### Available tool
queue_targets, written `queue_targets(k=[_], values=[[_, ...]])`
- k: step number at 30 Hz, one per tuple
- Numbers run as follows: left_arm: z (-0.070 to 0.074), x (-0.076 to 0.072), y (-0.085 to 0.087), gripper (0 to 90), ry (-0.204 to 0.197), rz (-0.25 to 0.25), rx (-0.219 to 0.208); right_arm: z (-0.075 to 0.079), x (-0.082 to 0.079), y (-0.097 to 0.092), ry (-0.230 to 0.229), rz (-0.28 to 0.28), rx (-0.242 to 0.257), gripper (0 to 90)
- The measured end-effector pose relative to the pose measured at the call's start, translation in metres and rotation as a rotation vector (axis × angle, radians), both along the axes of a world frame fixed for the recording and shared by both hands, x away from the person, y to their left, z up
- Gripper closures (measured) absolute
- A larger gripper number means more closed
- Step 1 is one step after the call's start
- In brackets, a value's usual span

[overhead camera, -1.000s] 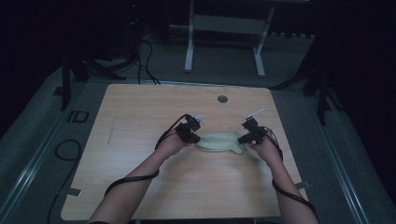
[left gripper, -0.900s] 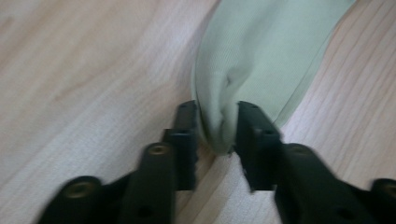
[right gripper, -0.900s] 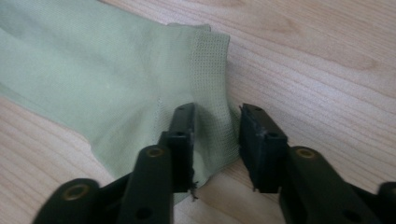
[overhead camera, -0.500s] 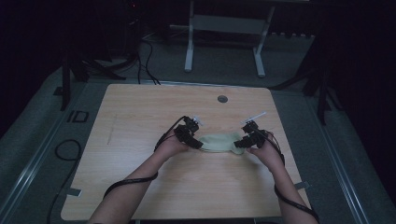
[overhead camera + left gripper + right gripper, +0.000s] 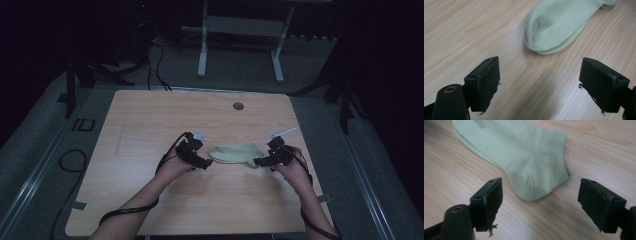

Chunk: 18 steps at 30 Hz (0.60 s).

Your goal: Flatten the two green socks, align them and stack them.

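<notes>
A pale green sock (image 5: 234, 152) lies flat on the wooden table (image 5: 150, 120), between my two grippers. Its toe end (image 5: 549, 27) points at my left gripper (image 5: 206, 164), which stands open just short of it; nothing is between its jaws, which have just been opening. Its cuff and heel end (image 5: 534, 170) faces my right gripper (image 5: 258, 162), which is also open after its jaws have just been opening, with the heel edge a little ahead of the black fingertips (image 5: 489, 202) and no cloth pinched.
A small round grey grommet (image 5: 238, 106) sits near the table's far edge. Beyond the table stands a white metal frame (image 5: 240, 30) on a dark floor with cables (image 5: 155, 55). Bare wood lies to the left of and in front of the hands.
Both grippers have let go of the sock and opened. Each has drawn back a little from its end of the sock, which now rests flat on the table.
</notes>
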<state>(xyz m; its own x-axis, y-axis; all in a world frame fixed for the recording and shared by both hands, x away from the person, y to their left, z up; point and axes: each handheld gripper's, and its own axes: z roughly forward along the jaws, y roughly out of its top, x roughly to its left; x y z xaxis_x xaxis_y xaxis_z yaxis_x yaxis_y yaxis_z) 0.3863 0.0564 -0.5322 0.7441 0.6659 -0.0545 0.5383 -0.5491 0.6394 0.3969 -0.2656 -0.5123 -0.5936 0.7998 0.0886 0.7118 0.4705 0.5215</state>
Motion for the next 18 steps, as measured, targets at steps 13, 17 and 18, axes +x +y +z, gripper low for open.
queue_targets(k=[13,17,18], values=[[-0.013,-0.022,0.017,9.5,-0.144,0.068,-0.087,-0.006,-0.019,-0.006,-0.19,0.038,0.05,13.6],[-0.014,-0.031,0.03,9.5,-0.169,0.082,-0.109,-0.011,-0.025,-0.012,-0.211,0.05,0.053,13.4],[-0.013,-0.032,0.033,9.5,-0.157,0.089,-0.103,-0.012,-0.027,-0.014,-0.209,0.049,0.051,13.4]])
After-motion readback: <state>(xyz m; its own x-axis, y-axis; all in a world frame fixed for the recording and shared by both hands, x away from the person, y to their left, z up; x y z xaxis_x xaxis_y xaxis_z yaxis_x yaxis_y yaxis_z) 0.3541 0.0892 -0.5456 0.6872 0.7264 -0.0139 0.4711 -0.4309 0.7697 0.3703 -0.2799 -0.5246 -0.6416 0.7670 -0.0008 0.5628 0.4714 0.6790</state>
